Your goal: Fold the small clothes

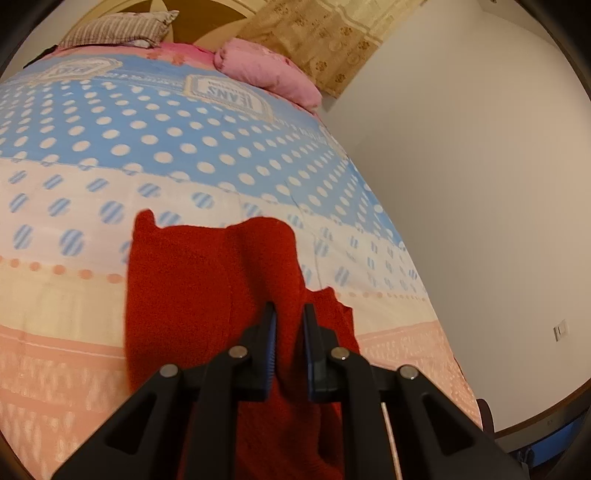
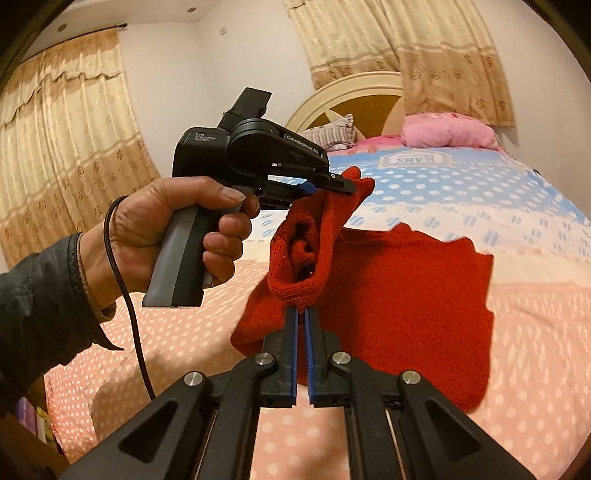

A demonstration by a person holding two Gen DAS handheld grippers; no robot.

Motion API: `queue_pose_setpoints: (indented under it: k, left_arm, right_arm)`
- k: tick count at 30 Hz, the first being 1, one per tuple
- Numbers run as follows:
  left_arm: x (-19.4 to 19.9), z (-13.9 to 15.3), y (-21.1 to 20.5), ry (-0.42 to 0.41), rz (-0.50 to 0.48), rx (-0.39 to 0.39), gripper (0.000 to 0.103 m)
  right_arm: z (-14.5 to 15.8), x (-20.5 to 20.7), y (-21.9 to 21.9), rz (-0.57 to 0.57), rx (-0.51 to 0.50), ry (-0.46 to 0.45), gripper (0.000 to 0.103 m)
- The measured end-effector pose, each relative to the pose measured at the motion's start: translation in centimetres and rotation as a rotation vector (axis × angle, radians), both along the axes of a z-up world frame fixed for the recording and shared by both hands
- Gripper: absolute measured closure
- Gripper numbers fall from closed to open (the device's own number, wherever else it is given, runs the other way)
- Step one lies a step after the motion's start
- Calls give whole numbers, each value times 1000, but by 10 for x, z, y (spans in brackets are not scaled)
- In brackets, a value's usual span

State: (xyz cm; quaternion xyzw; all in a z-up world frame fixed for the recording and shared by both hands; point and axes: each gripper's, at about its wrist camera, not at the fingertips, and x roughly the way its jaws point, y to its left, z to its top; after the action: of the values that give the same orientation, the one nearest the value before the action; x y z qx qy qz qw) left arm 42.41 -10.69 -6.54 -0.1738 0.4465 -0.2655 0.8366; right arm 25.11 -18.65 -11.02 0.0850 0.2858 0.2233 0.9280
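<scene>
A small red knitted garment (image 2: 406, 295) lies partly on the bed and is lifted at one end. My right gripper (image 2: 303, 312) is shut on its ribbed hem, which bunches up just above the fingertips. My left gripper (image 2: 349, 184), seen in the right wrist view in a person's hand, is shut on another edge of the same garment and holds it up. In the left wrist view the left gripper (image 1: 290, 312) has red cloth (image 1: 207, 288) between its narrowly parted fingers, and the garment hangs down below it.
The bed (image 1: 147, 155) has a blue, white and pink dotted cover. A pink pillow (image 1: 266, 70) and a striped pillow (image 1: 118, 29) lie at the headboard. A white wall (image 1: 480, 184) runs along the bed's right side. Curtains (image 2: 66, 147) hang behind.
</scene>
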Motion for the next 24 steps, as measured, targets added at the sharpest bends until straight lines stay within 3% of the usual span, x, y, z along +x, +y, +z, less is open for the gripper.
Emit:
queue_pose_setpoints:
  k: [7,17,24]
  left_arm:
    - [0,-5,-43,14,-56,-11,90]
    - [-7,-28,-90,14,-123,39,90]
    - [-23,-28,-115,-43,-202,126,87]
  right_arm:
    - [-9,-7,-39,-53,50,42,100]
    - [-37,-19,-80,-141,131,122,100]
    - [-50,-22,-93,-191,153,159,100]
